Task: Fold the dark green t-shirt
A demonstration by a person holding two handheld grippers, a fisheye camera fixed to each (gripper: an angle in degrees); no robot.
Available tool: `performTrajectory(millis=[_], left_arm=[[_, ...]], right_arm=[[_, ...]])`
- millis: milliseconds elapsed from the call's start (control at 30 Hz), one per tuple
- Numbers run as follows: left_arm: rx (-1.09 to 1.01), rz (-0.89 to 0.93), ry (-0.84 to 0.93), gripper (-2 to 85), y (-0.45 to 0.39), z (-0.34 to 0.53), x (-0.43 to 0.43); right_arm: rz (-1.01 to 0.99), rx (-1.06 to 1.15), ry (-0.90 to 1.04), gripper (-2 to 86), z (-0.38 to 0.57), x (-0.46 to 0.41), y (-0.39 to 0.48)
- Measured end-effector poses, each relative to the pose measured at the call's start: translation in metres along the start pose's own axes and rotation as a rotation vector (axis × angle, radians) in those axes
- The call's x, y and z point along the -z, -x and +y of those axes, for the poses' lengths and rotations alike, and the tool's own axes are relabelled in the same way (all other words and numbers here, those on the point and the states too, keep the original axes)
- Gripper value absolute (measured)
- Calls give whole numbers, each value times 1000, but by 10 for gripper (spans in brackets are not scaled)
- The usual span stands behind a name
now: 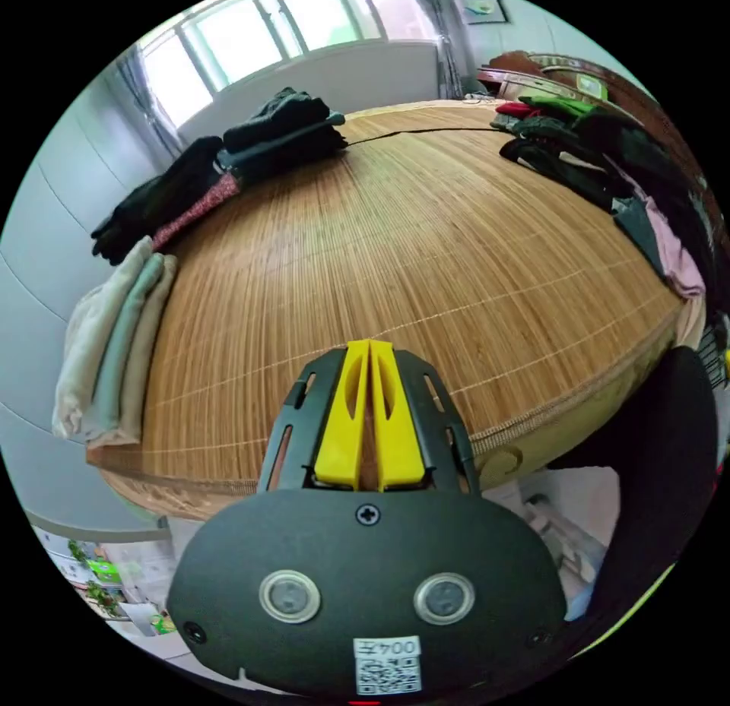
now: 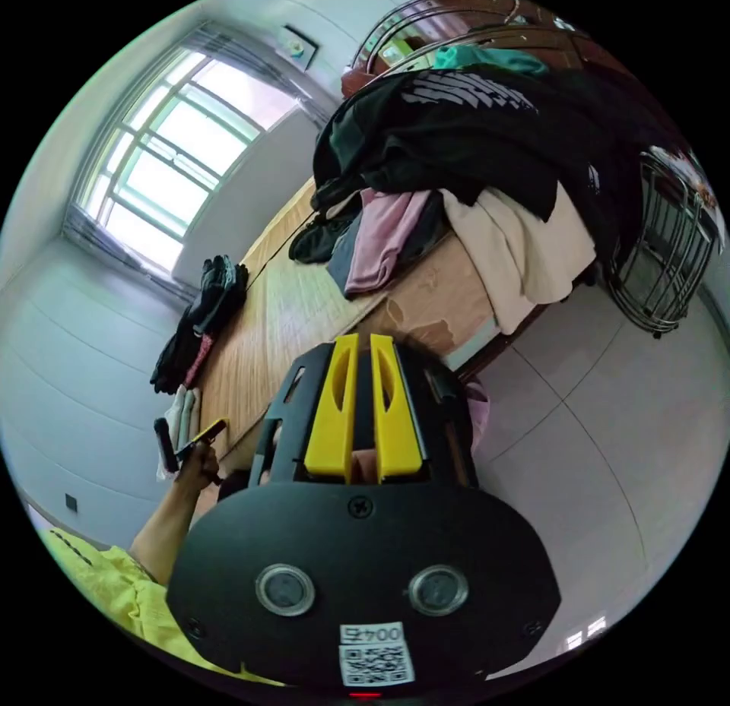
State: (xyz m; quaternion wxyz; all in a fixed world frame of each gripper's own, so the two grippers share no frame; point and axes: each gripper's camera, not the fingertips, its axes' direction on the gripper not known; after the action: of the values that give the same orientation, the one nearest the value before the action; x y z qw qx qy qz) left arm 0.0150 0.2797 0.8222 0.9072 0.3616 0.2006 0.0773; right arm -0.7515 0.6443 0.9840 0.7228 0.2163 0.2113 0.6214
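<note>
Advice for fetching: spreading the left gripper's (image 1: 369, 349) pressed-together jaws and widening the right gripper's (image 2: 363, 340) barely parted ones before reaching into the clothes heap (image 2: 471, 128) at the bamboo mat's (image 1: 426, 265) edge, likely hiding the dark green t-shirt

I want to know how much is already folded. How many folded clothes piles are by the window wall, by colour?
Dark piles: 2, one taller, one lower
Pale pile: 1
Total: 3
</note>
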Motion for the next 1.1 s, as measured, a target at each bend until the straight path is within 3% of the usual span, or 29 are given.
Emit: performTrajectory(millis=[100,167,233,400,467,533,600,700,833,1000,1100], left_arm=[[104,250,84,3,34,-8,15],[229,374,-3,3,58,8,52],[282,420,-45,2,66,27,82],[337,410,-37,2,66,87,147],[382,419,-8,2,67,115,166],[434,422,23,1,71,132,173],[477,435,51,1,75,143,177],[517,465,47,1,81,150,183],[496,529,28,2,83,137,184],[461,594,-5,3,84,117,181],[452,678,-31,8,85,110,181]], right_arm=[[-26,-23,-69,77,-13,-3,-36],[-46,28,-135,110,-39,-3,-50],[-72,62,-175,132,-81,-6,-66],[-140,-94,-306,159,-230,-13,-123],[-175,-173,-324,151,-272,-19,-139],[-253,-291,-332,39,-300,-26,-157],[-295,-372,-259,9,-316,-35,-166],[-254,-160,-309,-4,-282,-27,-117],[-333,98,-176,-8,-170,-39,-40],[-361,353,201,-8,-13,-89,34],[-323,358,287,-7,21,-102,37]])
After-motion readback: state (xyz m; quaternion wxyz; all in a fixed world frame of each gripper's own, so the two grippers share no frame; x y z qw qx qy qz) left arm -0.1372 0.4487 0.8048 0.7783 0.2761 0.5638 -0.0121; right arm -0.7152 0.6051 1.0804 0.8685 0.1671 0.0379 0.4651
